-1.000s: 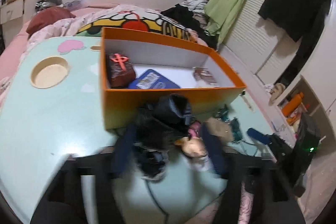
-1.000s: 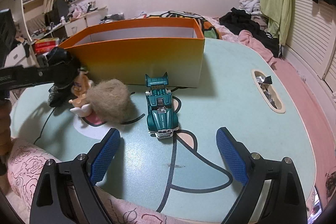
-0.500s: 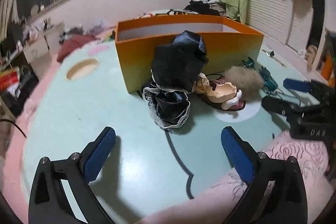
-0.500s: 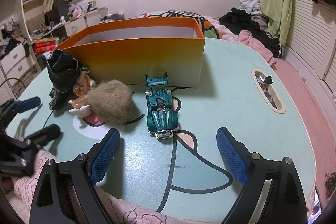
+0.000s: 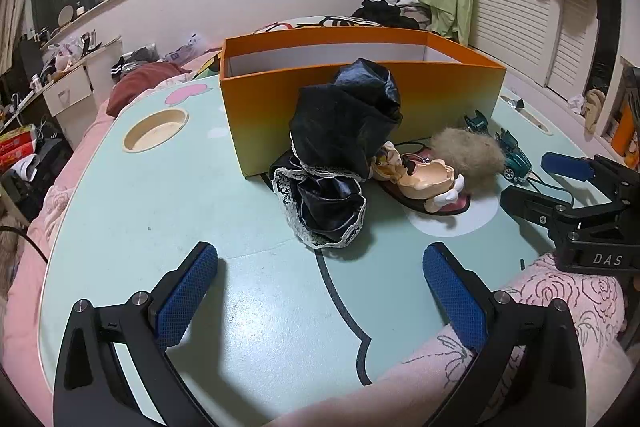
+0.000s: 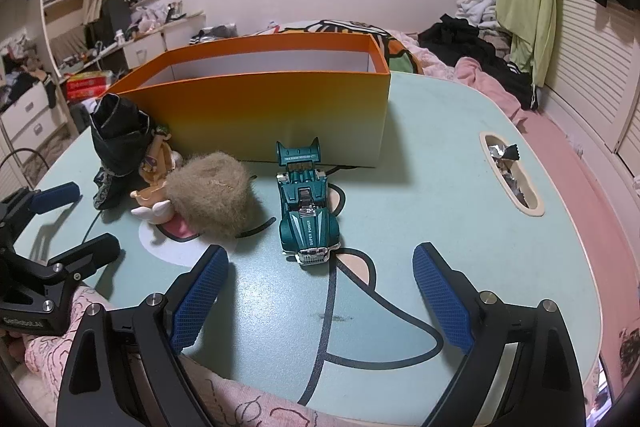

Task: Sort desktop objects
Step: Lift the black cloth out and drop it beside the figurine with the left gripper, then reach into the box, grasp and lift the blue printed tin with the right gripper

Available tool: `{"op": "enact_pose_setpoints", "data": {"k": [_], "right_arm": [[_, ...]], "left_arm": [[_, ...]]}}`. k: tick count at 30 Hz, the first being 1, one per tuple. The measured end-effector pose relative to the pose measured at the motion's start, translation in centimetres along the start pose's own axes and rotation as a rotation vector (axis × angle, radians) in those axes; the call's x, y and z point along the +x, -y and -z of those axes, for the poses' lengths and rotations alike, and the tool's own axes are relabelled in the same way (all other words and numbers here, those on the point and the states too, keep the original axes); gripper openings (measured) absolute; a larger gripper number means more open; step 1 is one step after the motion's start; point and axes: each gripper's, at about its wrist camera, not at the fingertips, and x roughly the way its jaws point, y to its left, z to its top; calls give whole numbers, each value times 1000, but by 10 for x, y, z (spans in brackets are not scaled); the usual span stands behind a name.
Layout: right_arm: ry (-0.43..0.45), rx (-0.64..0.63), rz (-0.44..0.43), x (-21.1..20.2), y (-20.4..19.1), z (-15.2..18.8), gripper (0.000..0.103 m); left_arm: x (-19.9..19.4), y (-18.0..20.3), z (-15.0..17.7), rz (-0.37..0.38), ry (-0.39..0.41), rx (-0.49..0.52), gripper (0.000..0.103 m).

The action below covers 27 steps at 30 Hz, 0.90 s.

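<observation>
An orange box (image 5: 360, 95) stands on the pale green table (image 5: 168, 211); it also shows in the right wrist view (image 6: 272, 115). A doll in a black lace dress (image 5: 340, 155) with tan fuzzy hair (image 5: 468, 155) lies against the box front. It also shows in the right wrist view (image 6: 120, 143). A teal toy car (image 6: 306, 203) sits right of the doll. My left gripper (image 5: 320, 291) is open and empty, near the table's front edge. My right gripper (image 6: 316, 299) is open and empty, just short of the car.
A round cup hole (image 5: 156, 129) lies at the table's left. A slot with foil wrappers (image 6: 508, 171) is at the right. Beds, clothes and cluttered drawers surround the table. A floral pink cloth (image 5: 560, 299) lies along the front edge.
My left gripper let go of the doll's black dress, opened wide and drew back toward the table's front edge. The doll now lies on the table. My right gripper has not moved.
</observation>
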Motion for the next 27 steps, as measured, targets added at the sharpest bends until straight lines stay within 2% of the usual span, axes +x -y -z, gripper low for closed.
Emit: {"op": "enact_pose_setpoints", "data": {"k": [24,27], "right_arm": [[1,0,-3,1,0,1,94],[-2,13,-41,0,3,-1,94]], "left_arm": [[0,0,0,0,1,1,102],[0,0,0,0,1,1,102]]}}
